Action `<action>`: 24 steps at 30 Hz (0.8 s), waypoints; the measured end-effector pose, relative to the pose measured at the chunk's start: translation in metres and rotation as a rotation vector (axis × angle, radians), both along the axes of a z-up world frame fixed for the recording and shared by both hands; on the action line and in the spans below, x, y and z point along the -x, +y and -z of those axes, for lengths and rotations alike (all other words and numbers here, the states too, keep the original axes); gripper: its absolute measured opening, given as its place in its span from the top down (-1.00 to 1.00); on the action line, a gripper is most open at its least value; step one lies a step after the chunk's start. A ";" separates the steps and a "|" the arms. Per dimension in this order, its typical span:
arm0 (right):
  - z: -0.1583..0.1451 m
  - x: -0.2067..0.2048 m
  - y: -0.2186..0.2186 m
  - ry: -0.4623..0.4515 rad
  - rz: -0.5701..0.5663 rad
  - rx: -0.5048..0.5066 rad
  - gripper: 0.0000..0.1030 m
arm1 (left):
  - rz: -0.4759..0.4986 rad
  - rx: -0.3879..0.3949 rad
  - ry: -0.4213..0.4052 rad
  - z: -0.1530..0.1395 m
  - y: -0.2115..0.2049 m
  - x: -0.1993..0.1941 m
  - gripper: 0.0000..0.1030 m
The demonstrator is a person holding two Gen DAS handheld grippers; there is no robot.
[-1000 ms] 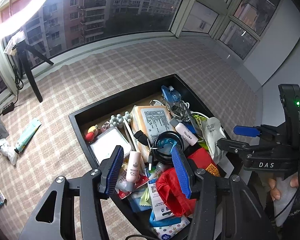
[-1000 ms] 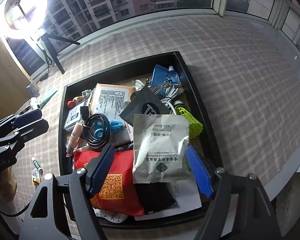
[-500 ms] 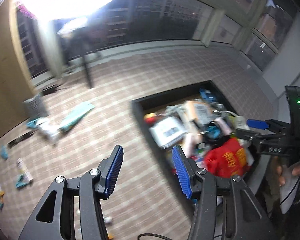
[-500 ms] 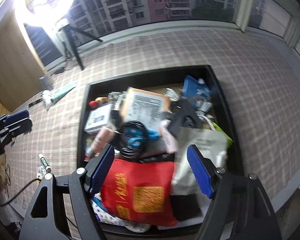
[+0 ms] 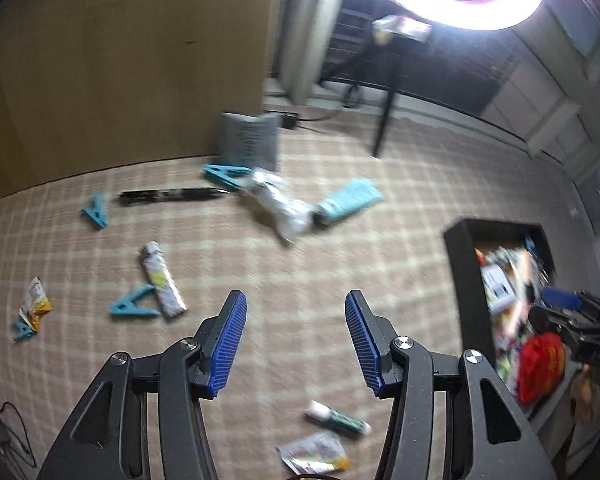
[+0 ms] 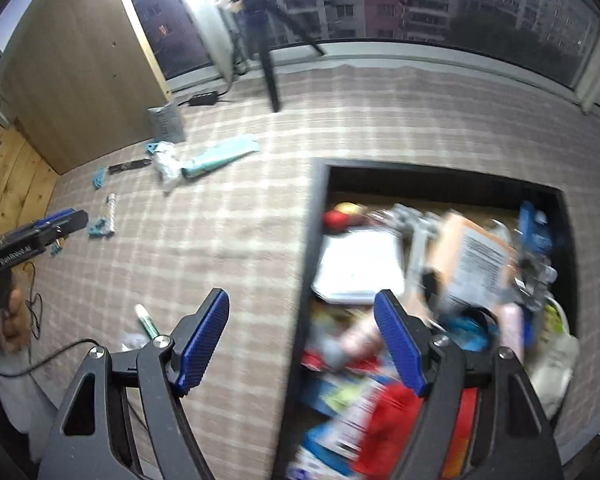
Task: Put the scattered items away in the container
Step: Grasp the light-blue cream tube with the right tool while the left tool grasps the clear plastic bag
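1. The left gripper (image 5: pixel 294 344) is partly open and holds nothing. Below it lies bare checked table (image 5: pixel 300 264).
2. The right gripper (image 6: pixel 302 346) is wide open and holds nothing. It hangs over the left edge of the black box (image 6: pixel 306 280).
3. The box is crowded with things, all blurred. In the left view it sits at the right edge of the frame.
4. Only the left view shows all the loose things: blue clips (image 5: pixel 134 307), a black pen (image 5: pixel 168 196), a teal tube (image 5: pixel 350 201), a white bag (image 5: pixel 280 208).
5. A green marker (image 5: pixel 337 419) and a small packet (image 5: pixel 314 454) lie at the bottom of the left view.
6. Open table lies between the box and the clips.
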State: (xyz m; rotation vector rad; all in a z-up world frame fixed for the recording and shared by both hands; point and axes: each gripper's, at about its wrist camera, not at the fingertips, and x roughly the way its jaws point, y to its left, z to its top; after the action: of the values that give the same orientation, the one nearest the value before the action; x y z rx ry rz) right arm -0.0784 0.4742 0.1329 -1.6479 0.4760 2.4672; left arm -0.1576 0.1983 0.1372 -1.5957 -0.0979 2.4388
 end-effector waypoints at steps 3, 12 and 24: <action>0.007 0.040 -0.014 -0.020 0.018 0.053 -0.44 | -0.040 -0.012 -0.018 0.010 -0.008 0.020 0.04; 0.065 0.150 -0.022 -0.118 0.193 0.245 -0.44 | -0.071 -0.024 -0.037 0.049 0.003 0.070 0.04; 0.106 0.213 -0.020 -0.145 0.331 0.248 -0.43 | -0.181 -0.127 -0.101 0.089 -0.005 0.116 0.04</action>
State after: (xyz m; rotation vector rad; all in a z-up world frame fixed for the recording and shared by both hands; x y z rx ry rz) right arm -0.2911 0.4538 0.0270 -1.6579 0.9785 2.1013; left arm -0.2739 0.1932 0.0485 -1.7198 -0.4228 2.4251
